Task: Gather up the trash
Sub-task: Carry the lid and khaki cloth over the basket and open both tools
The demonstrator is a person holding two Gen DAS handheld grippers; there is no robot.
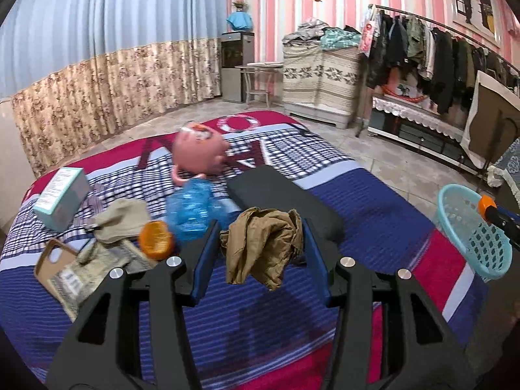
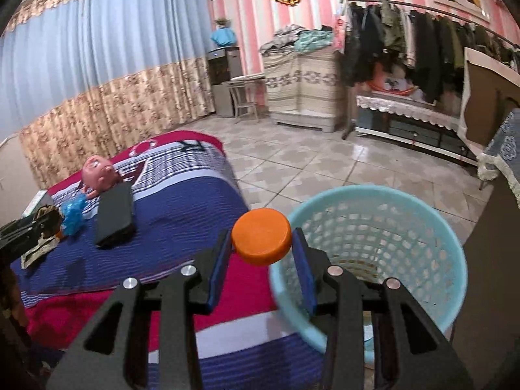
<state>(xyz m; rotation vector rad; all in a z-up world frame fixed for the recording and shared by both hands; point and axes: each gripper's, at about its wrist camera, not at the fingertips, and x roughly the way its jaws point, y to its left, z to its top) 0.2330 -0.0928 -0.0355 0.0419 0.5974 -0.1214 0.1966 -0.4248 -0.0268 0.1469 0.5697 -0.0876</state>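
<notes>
Over a bed (image 1: 373, 195) spread with a red, blue and white cover, the left gripper (image 1: 260, 247) pinches a crumpled brown paper wad (image 1: 265, 243) between its 2 blue-padded fingers (image 1: 203, 260), the wad hanging clear of the cover. Behind it on the bed lie a flat black case (image 1: 279, 191), a crushed blue plastic wrapper (image 1: 191, 211), a pink pig-shaped toy (image 1: 198, 152), a pale teal box (image 1: 61, 195), a beige cloth (image 1: 123, 221), an orange round item (image 1: 156, 239) and a brown phone case (image 1: 55, 260) with printed paper on it. At the right edge of this left wrist view, a pale blue mesh basket (image 1: 471, 237) stands off the bed's side, and the right gripper (image 1: 487, 208) reaches in front of it with an orange lid (image 1: 484, 206) at its tip.

From the right wrist view, the right gripper (image 2: 261, 243) clamps the orange lid (image 2: 261, 235) between its 2 fingers (image 2: 217, 260), holding it just left of the basket's near rim (image 2: 292, 221), above the bed's edge (image 2: 195, 214). The basket stands on the tiled floor (image 2: 308, 165) beside the bed, its mouth open upward. The left gripper (image 2: 22, 230) shows at the far left, over the clutter near the blue wrapper (image 2: 73, 214), the black case (image 2: 115, 214) and the pig toy (image 2: 99, 174). A clothes rack (image 2: 422, 32) lines the striped far wall.
</notes>
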